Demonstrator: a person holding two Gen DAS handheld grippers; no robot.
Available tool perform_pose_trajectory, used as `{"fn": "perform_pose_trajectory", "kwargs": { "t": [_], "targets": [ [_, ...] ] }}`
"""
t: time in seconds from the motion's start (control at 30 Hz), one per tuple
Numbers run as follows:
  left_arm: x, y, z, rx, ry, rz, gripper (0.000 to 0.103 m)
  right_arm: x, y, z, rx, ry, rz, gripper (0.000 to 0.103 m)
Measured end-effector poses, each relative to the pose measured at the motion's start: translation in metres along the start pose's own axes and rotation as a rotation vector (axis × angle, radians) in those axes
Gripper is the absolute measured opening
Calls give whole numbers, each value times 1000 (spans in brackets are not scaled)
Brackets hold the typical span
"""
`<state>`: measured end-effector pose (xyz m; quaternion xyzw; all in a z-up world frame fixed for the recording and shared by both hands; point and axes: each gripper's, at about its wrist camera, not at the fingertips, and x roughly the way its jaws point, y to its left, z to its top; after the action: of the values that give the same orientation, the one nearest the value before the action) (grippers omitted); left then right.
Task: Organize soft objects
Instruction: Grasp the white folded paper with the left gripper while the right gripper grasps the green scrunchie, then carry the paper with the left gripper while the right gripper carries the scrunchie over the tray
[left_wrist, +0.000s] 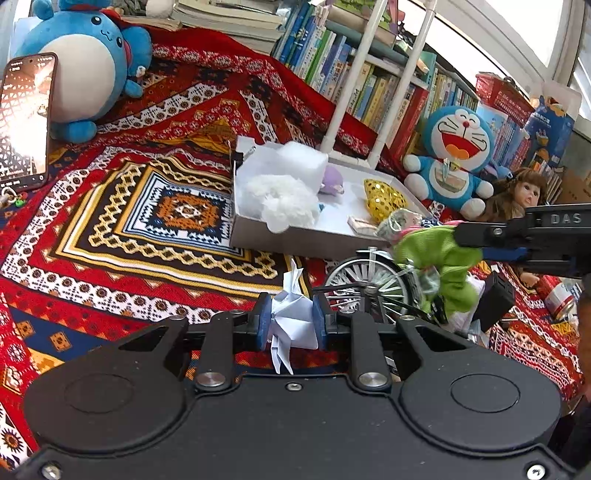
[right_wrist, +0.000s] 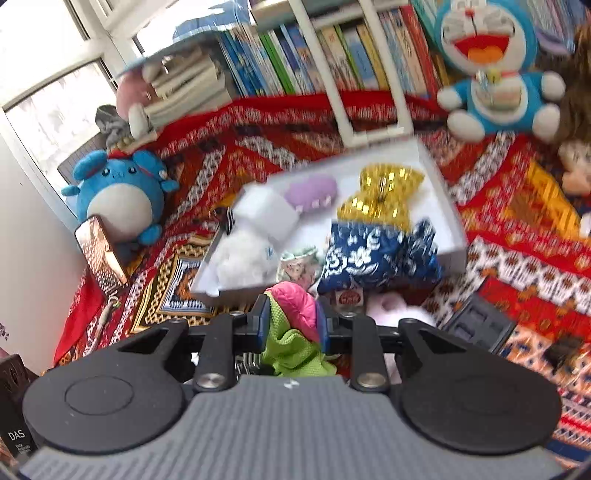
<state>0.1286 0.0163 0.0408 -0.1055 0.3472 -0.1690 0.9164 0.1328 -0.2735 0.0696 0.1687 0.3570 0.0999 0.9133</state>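
My left gripper (left_wrist: 291, 321) is shut on a white folded paper crane (left_wrist: 291, 317), held above the patterned cloth in front of the white tray (left_wrist: 295, 236). My right gripper (right_wrist: 292, 321) is shut on a green and pink soft cloth toy (right_wrist: 295, 325), which also shows in the left wrist view (left_wrist: 439, 258) just right of the tray's near corner. The tray (right_wrist: 448, 206) holds white fluff (right_wrist: 243, 254), a white foam block (right_wrist: 266, 214), a purple plush (right_wrist: 312, 192), a gold sequin pouch (right_wrist: 384, 195) and a blue-white patterned pouch (right_wrist: 380, 258).
A model bicycle (left_wrist: 369, 280) stands below the right gripper. A phone (left_wrist: 24, 118) leans on a blue round plush (left_wrist: 85, 66) at left. A Doraemon plush (left_wrist: 454, 158), a doll (left_wrist: 517, 195) and rows of books (left_wrist: 351, 70) line the back.
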Motion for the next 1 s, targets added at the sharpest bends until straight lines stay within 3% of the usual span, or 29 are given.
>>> {"fn": "perform_pose_trajectory", "kwargs": {
  "t": [0.4, 0.77, 0.87, 1.0],
  "targets": [
    [-6, -9, 14, 26, -29, -25, 22, -32, -10, 15, -13, -111, -42, 30],
    [-6, -25, 59, 34, -107, -89, 22, -42, -19, 38, -6, -236, -83, 30],
    [-1, -30, 75, 25, -122, -111, 22, -40, -18, 46, -12, -313, -63, 31],
    [18, -36, 96, 6, -119, -114, 22, -22, -16, 63, 8, -295, -12, 31]
  ]
}}
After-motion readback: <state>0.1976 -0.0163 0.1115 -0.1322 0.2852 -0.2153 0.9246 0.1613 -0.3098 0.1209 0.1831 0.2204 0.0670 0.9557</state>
